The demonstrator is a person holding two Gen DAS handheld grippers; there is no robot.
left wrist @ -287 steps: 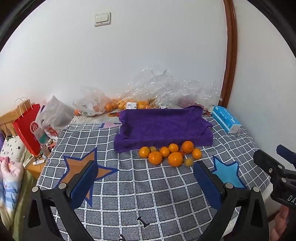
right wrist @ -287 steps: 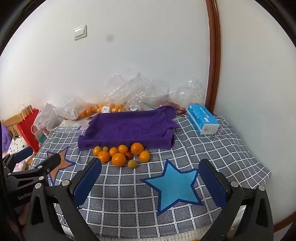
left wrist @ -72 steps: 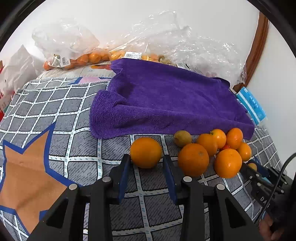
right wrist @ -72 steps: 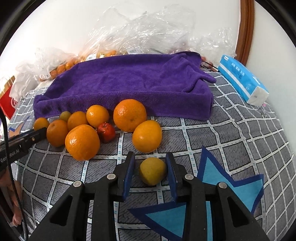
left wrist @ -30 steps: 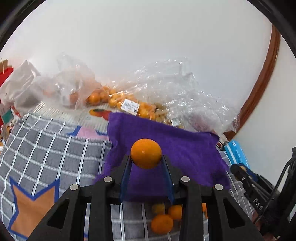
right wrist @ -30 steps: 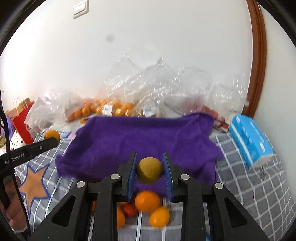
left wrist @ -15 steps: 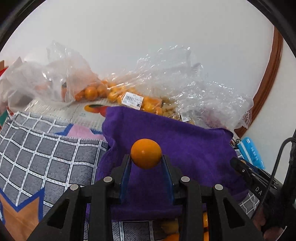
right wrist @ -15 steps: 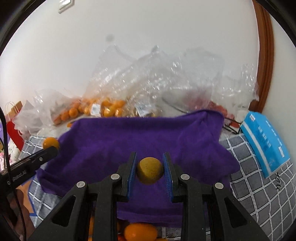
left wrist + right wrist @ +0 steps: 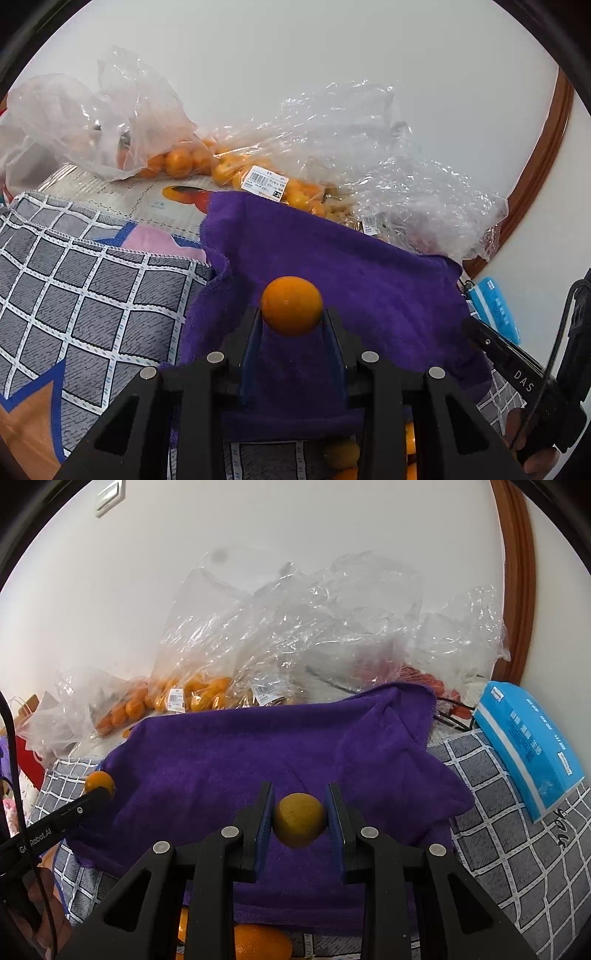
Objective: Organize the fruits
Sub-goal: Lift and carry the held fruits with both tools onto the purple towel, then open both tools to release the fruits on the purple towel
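in the left wrist view the left gripper (image 9: 291, 325) was clenched on an orange (image 9: 291, 305) at the centre of the frame, its blue pads pressing the fruit from both sides, with the purple towel (image 9: 369, 280) spread behind and below it. in the right wrist view the right gripper (image 9: 299, 823) was grasping a duller yellowish fruit (image 9: 299, 819) just below centre, also in front of the purple towel (image 9: 229, 760). the left gripper's orange (image 9: 99, 781) showed at the left edge of that view, over the towel's left border.

loose oranges (image 9: 341, 456) lay at the bottom of the left view, beyond the towel's near edge, partly hidden by the gripper. clear plastic bags of fruit (image 9: 192, 698) were piled along the white wall across the upper middle of both views. a blue tissue pack (image 9: 528, 746) sat on the grey checked cloth (image 9: 517, 849) at the right of the right view, just beside the towel.
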